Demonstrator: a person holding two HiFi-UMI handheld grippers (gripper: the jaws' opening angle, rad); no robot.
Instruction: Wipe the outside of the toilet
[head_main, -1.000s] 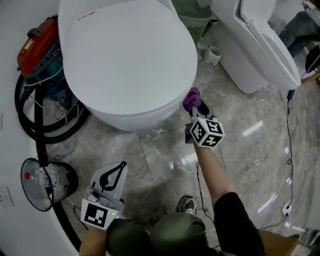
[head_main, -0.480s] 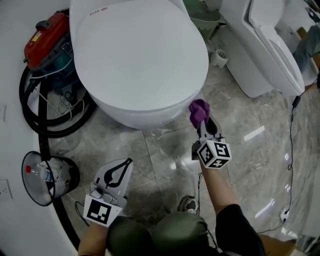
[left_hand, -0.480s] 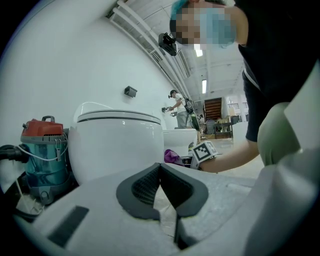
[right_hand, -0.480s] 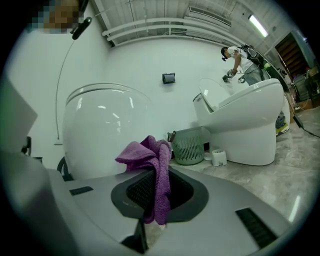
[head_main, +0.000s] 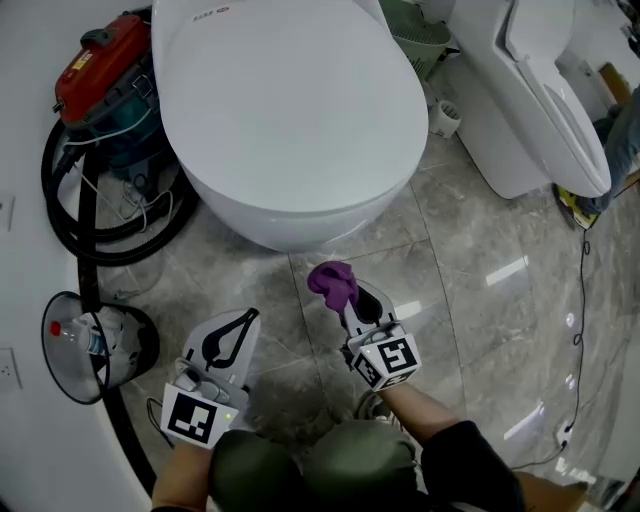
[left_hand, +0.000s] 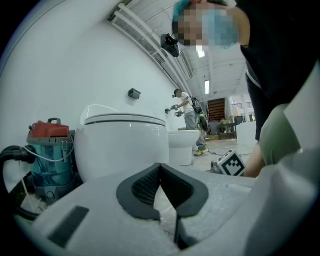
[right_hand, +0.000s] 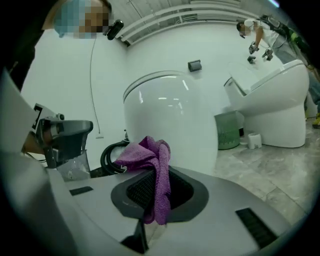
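Note:
A white toilet (head_main: 290, 110) with its lid down fills the top of the head view; it also stands ahead in the left gripper view (left_hand: 125, 145) and the right gripper view (right_hand: 170, 120). My right gripper (head_main: 345, 295) is shut on a purple cloth (head_main: 333, 283), held over the floor a little in front of the bowl and apart from it. The cloth (right_hand: 152, 170) bunches up between the jaws. My left gripper (head_main: 240, 322) is low at the left, shut with nothing in it, its tips (left_hand: 160, 167) meeting.
A red vacuum (head_main: 105, 75) with a black hose (head_main: 85, 235) sits left of the toilet. A wire bin (head_main: 95, 345) stands at the far left. A second toilet (head_main: 540, 90) and a green basket (head_main: 415, 35) are at the upper right. A cable (head_main: 580, 290) runs along the right floor.
My right gripper has pulled the purple cloth away from the bowl's front right side, back and leftward toward me. The left gripper has barely moved.

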